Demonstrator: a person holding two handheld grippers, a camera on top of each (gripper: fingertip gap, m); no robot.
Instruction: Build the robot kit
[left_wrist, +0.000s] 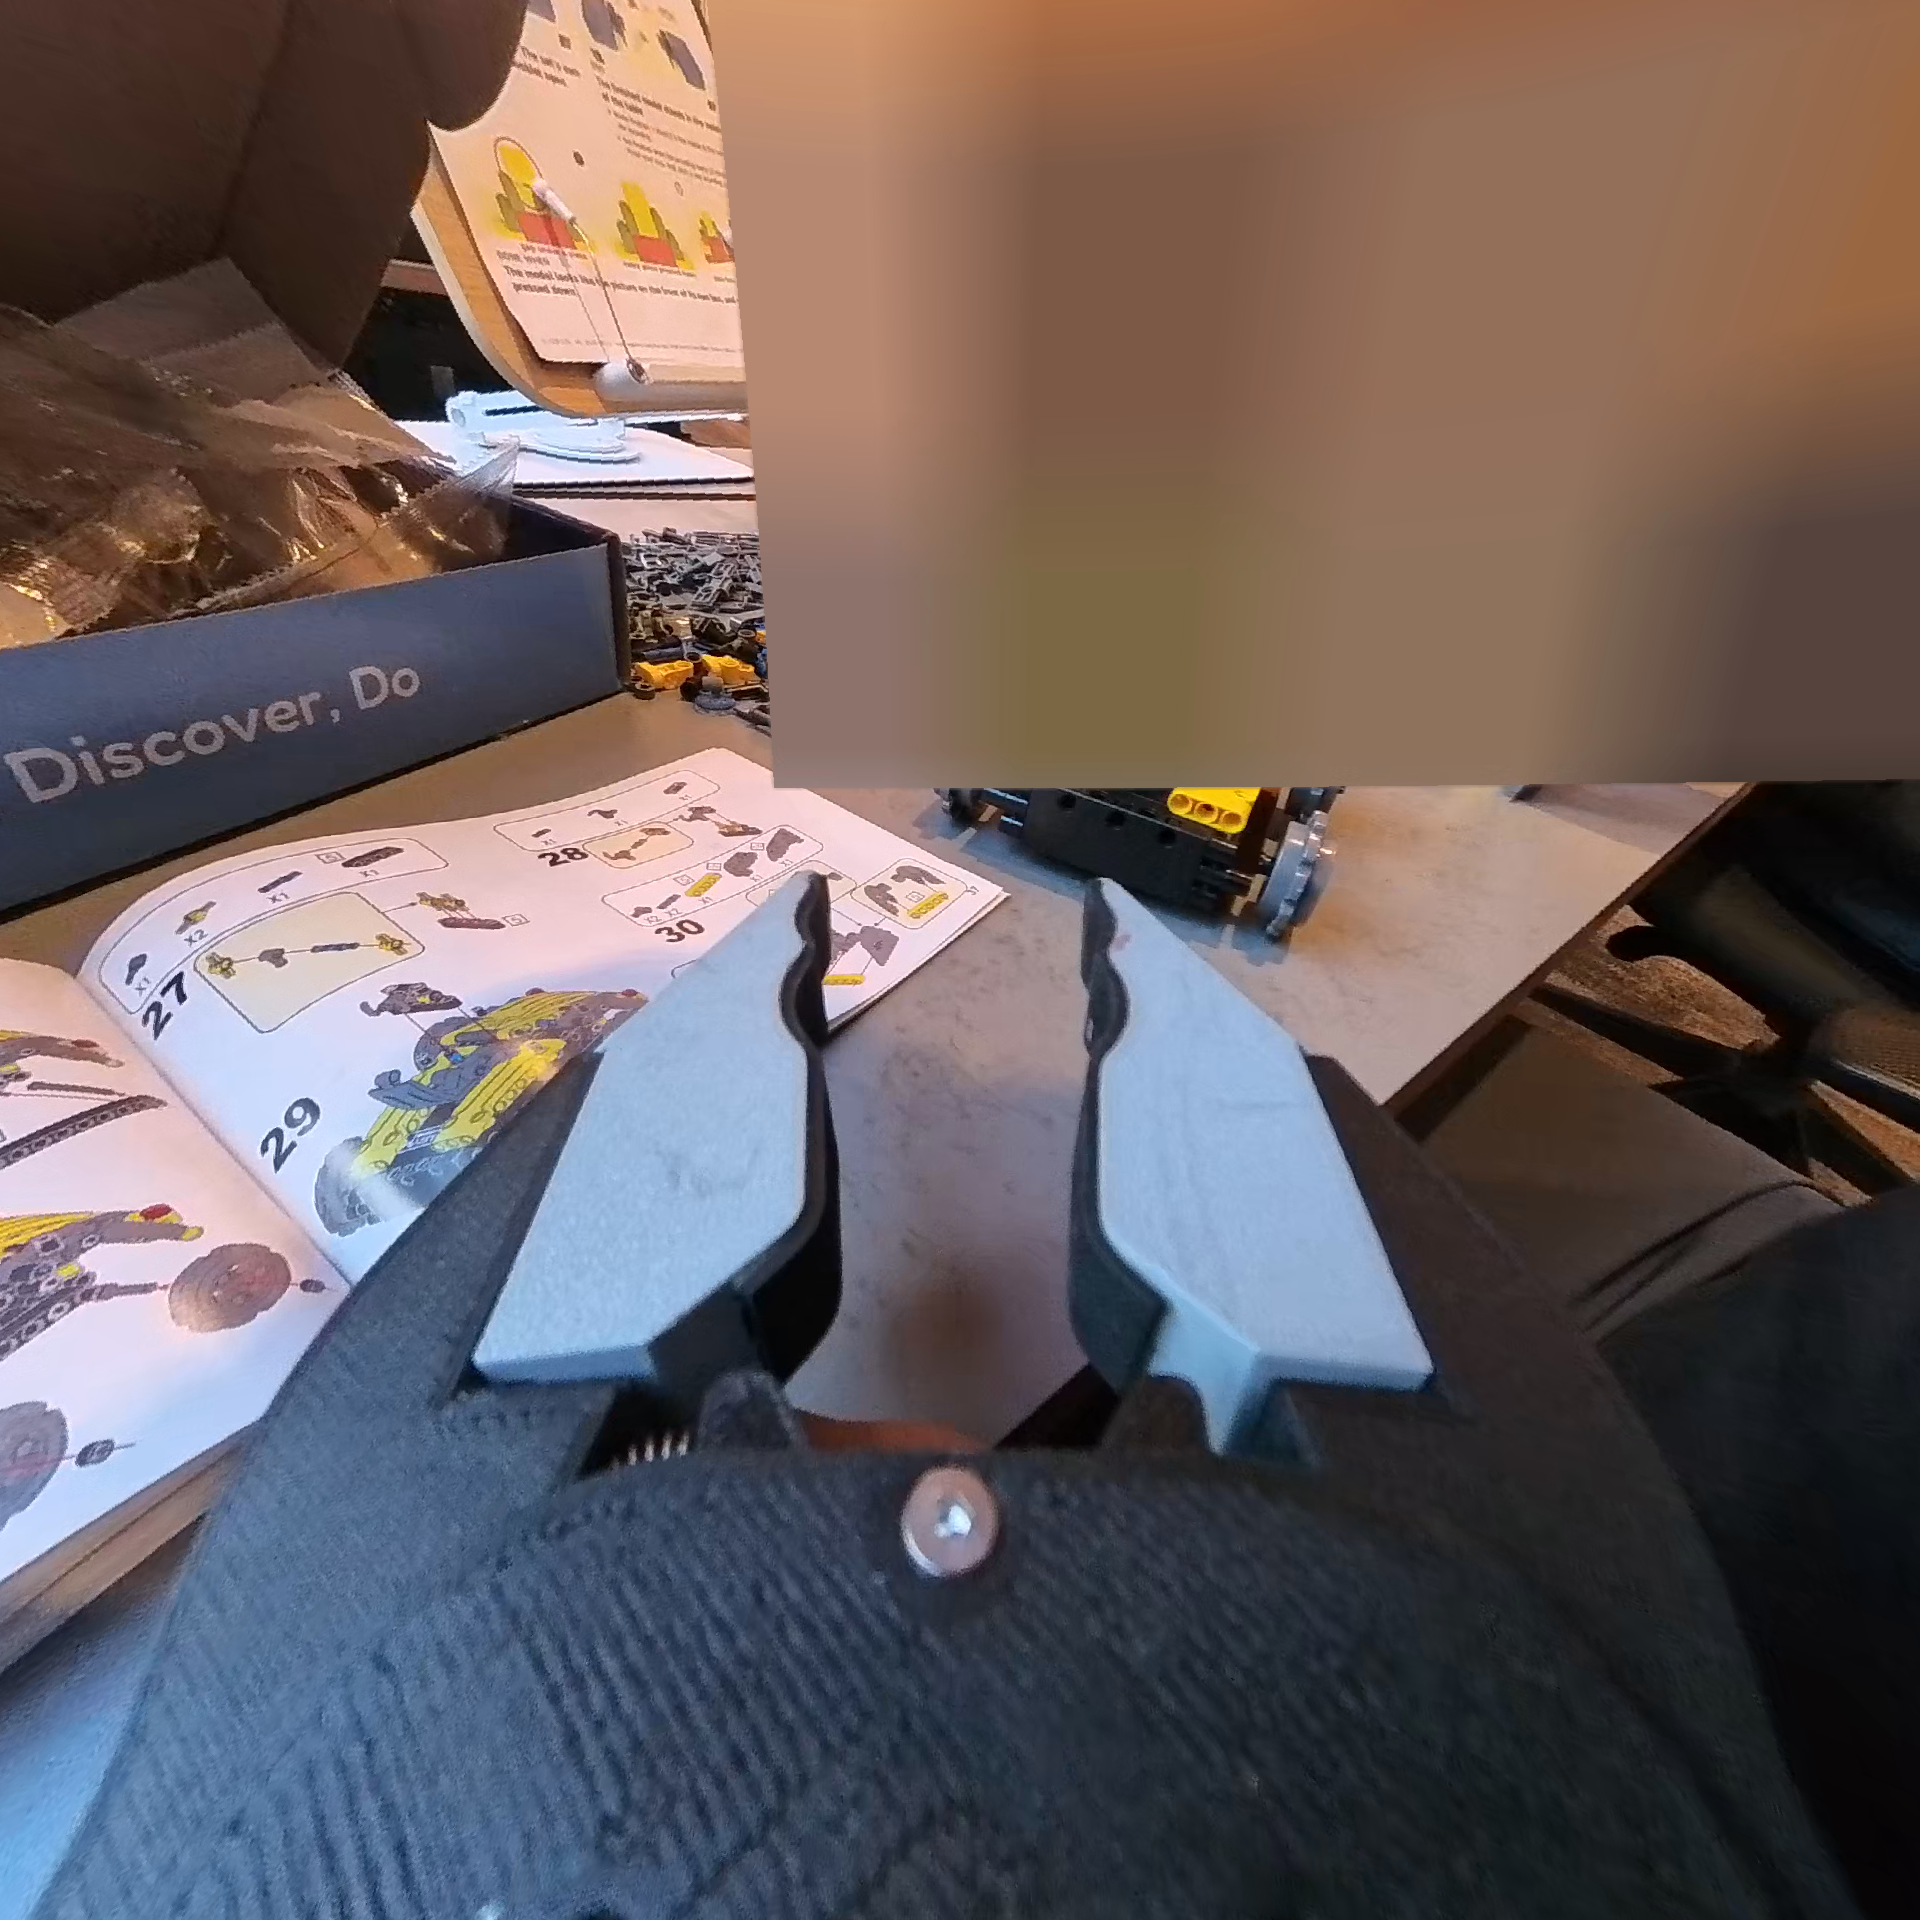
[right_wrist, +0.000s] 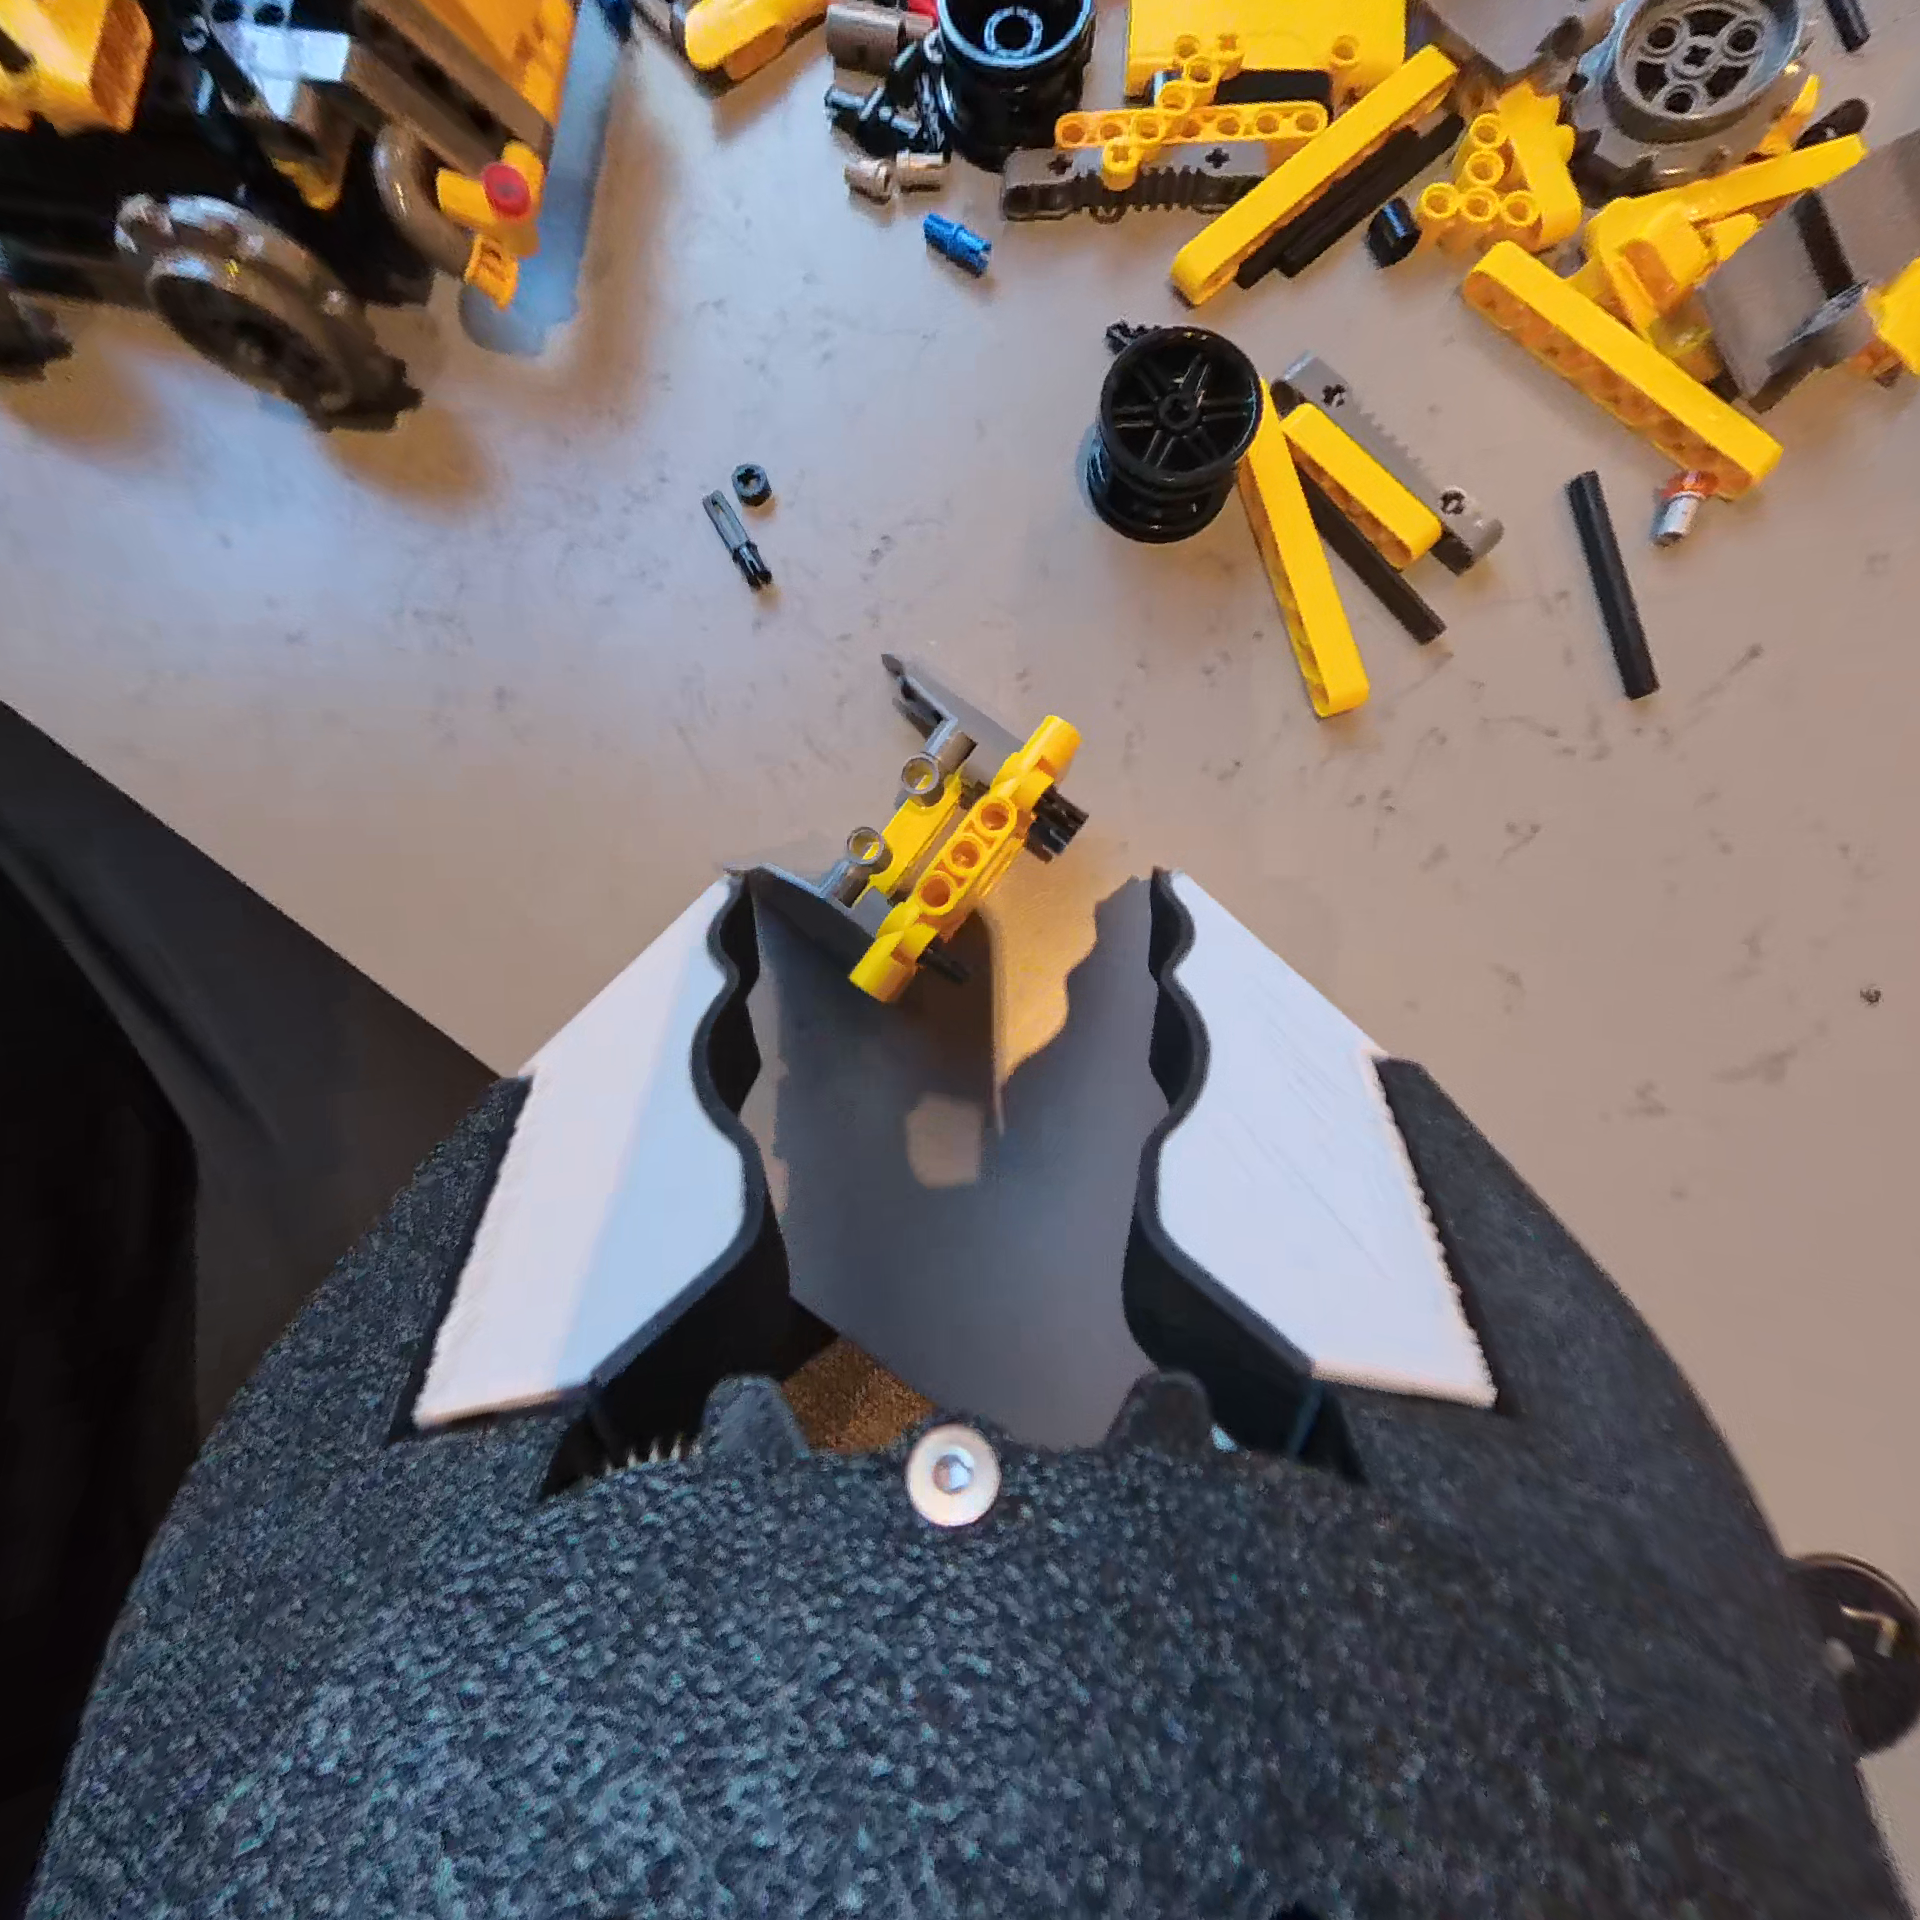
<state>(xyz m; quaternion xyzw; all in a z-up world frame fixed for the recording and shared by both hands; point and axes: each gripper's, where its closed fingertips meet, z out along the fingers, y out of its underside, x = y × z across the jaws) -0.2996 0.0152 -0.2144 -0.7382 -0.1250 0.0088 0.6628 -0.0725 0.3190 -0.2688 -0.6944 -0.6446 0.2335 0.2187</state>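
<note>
My right gripper (right_wrist: 945, 883) is open and hovers over the grey table (right_wrist: 520, 675). A small yellow and grey brick assembly (right_wrist: 961, 842) lies just beyond and between its fingertips, close to the left finger. My left gripper (left_wrist: 951, 904) is open and empty, above bare table beside an open instruction booklet (left_wrist: 416, 987). A partly built black and yellow vehicle chassis (left_wrist: 1153, 847) stands on the table beyond the left gripper. A larger yellow and black vehicle build (right_wrist: 270, 177) sits at the top left of the right wrist view.
Loose yellow beams (right_wrist: 1299, 551), a black wheel hub (right_wrist: 1169, 431), a black axle (right_wrist: 1610, 582) and small black pins (right_wrist: 738, 535) lie scattered ahead of the right gripper. A dark box (left_wrist: 312, 707) with plastic bags stands at the left. The table edge (left_wrist: 1538, 997) runs at the right. The gap from one gripper's tips to the other's is roughly 40 cm.
</note>
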